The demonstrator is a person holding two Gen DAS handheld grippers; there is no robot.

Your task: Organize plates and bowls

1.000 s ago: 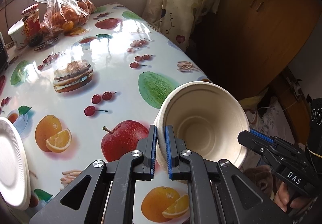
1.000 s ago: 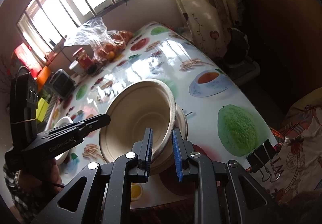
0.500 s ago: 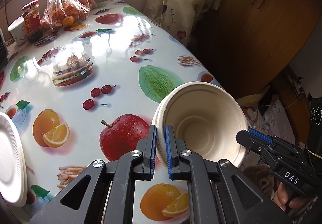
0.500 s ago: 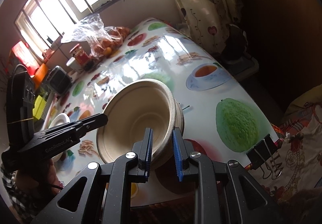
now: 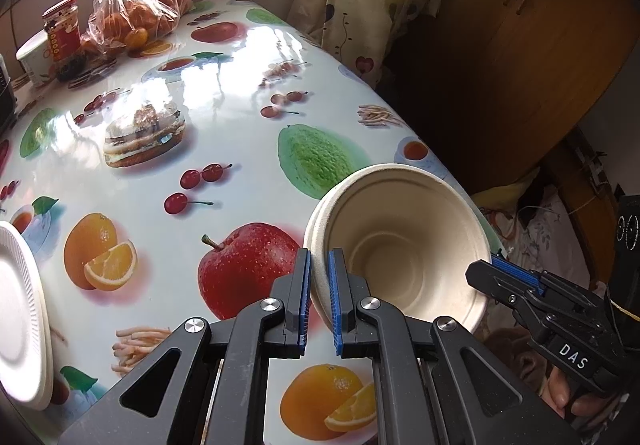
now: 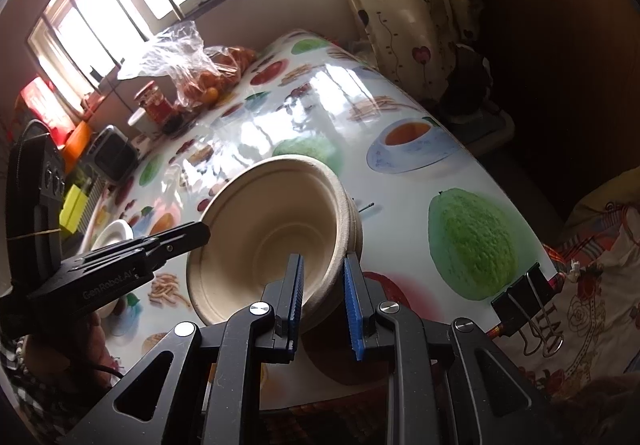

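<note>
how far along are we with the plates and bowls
Midway, it seems. Done: bowls look nested into one stack. In hand: left hand-held gripper and right hand-held gripper both clamp its rim, tilted above the table. Left: set it down; white plate sits apart.

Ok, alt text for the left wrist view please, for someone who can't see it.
The left gripper is shut on the near rim of nested beige paper bowls, tilted above a fruit-print table, while the right gripper meets the opposite rim. A white plate lies at the left edge.
</note>
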